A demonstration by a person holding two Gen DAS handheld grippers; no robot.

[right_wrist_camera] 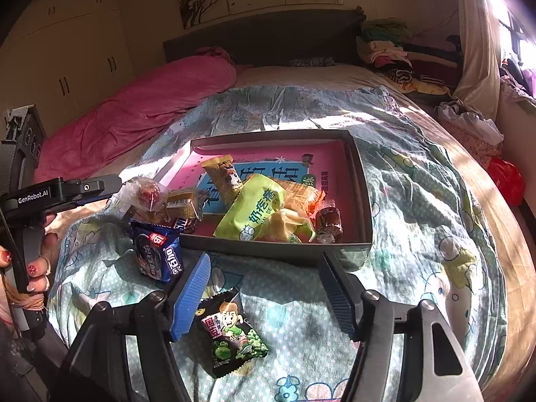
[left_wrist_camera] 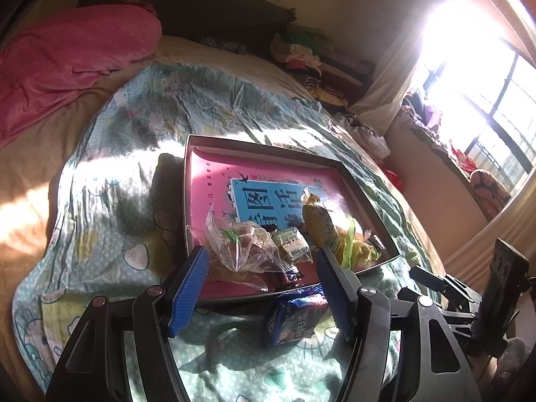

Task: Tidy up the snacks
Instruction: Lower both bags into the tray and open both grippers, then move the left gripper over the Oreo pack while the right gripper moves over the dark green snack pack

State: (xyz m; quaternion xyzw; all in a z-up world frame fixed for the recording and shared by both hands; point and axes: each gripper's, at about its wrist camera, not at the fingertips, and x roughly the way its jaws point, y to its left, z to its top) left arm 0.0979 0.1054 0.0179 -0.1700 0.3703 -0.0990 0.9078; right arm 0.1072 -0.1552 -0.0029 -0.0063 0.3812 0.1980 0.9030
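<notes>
A dark box (left_wrist_camera: 365, 181) with a pink printed bottom lies on the bed and holds several wrapped snacks, among them a clear bag (left_wrist_camera: 241, 244) and a yellow-green packet (right_wrist_camera: 254, 211). A blue cookie packet (left_wrist_camera: 294, 318) lies on the bedspread just outside the box's near wall. My left gripper (left_wrist_camera: 261, 258) hangs open above it and the box's near corner, touching nothing. A black-and-green cartoon snack packet (right_wrist_camera: 234, 335) lies on the bedspread near my right gripper (right_wrist_camera: 264, 261), which is open, with its left pad (right_wrist_camera: 191, 298) closest to the packet. The blue cookie packet (right_wrist_camera: 157, 254) is left of it.
A patterned bedspread (right_wrist_camera: 418, 201) covers the bed. A pink quilt (right_wrist_camera: 140, 114) lies at the far left, piled clothes (right_wrist_camera: 388, 50) by the headboard, a red bag (right_wrist_camera: 506, 181) at the right. A hand with red nails (right_wrist_camera: 37, 264) holds the left gripper (right_wrist_camera: 100, 184).
</notes>
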